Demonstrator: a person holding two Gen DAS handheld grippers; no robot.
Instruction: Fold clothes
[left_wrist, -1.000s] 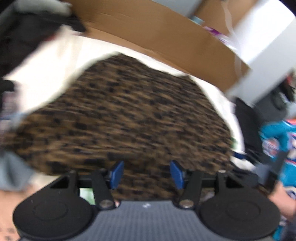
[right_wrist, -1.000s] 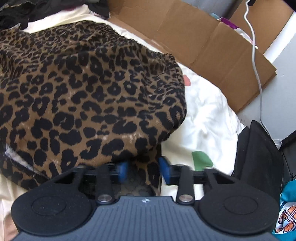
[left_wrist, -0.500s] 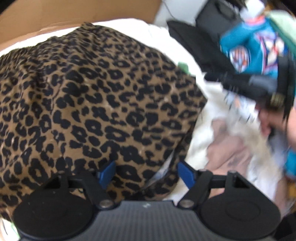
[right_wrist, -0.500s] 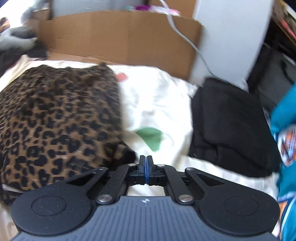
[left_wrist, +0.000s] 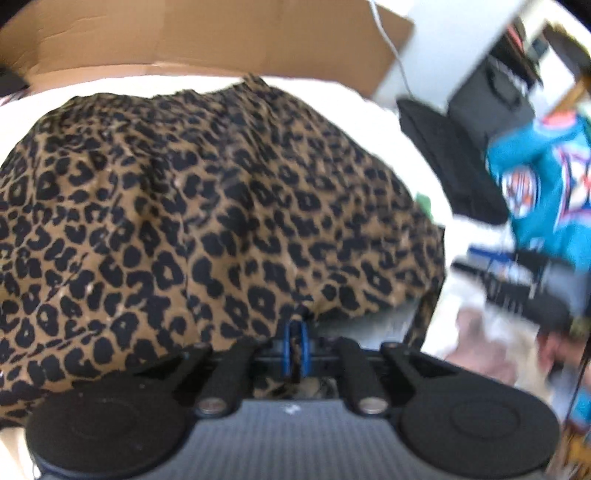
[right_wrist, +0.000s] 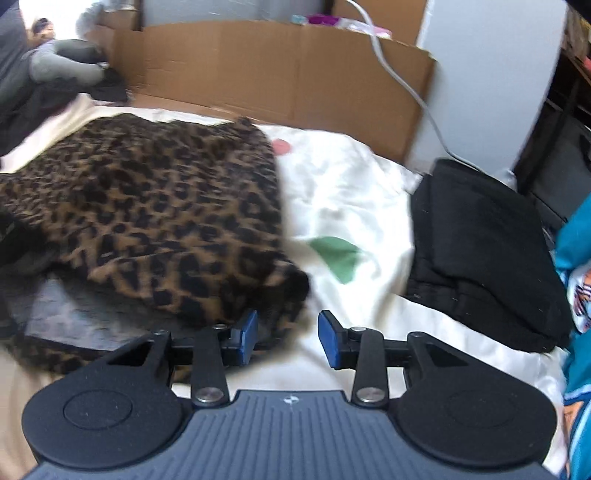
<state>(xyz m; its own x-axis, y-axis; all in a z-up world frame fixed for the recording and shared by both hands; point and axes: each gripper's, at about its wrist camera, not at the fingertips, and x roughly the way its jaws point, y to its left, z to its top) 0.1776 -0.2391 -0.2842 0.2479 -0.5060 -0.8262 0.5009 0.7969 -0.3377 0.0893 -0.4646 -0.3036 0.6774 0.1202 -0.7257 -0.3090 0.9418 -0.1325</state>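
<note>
Your left gripper (left_wrist: 294, 345), which was gaping wide half a second ago, is now pinching the near hem of the leopard garment (left_wrist: 207, 221) between its blue pads; a sliver of the cloth is showing between them. The garment is lying bunched on the white sheet (right_wrist: 347, 192), filling most of the left view, with a dark lining showing under its lifted near edge in the right view.

Your right gripper (right_wrist: 288, 338), pressed together half a second ago, is opening; its pads are standing apart with only the sheet and the garment's corner fringe behind them, nothing gripped.

A folded black garment (right_wrist: 480, 251) is resting on the sheet, well to the right of the leopard one. A teal shirt (left_wrist: 543, 188) with an orange and white round logo is sitting at the far right; its lettering is too blurred to read. Cardboard (right_wrist: 280, 70) is standing along the sheet's far edge, with a white cable (right_wrist: 402, 77) trailing over it.
</note>
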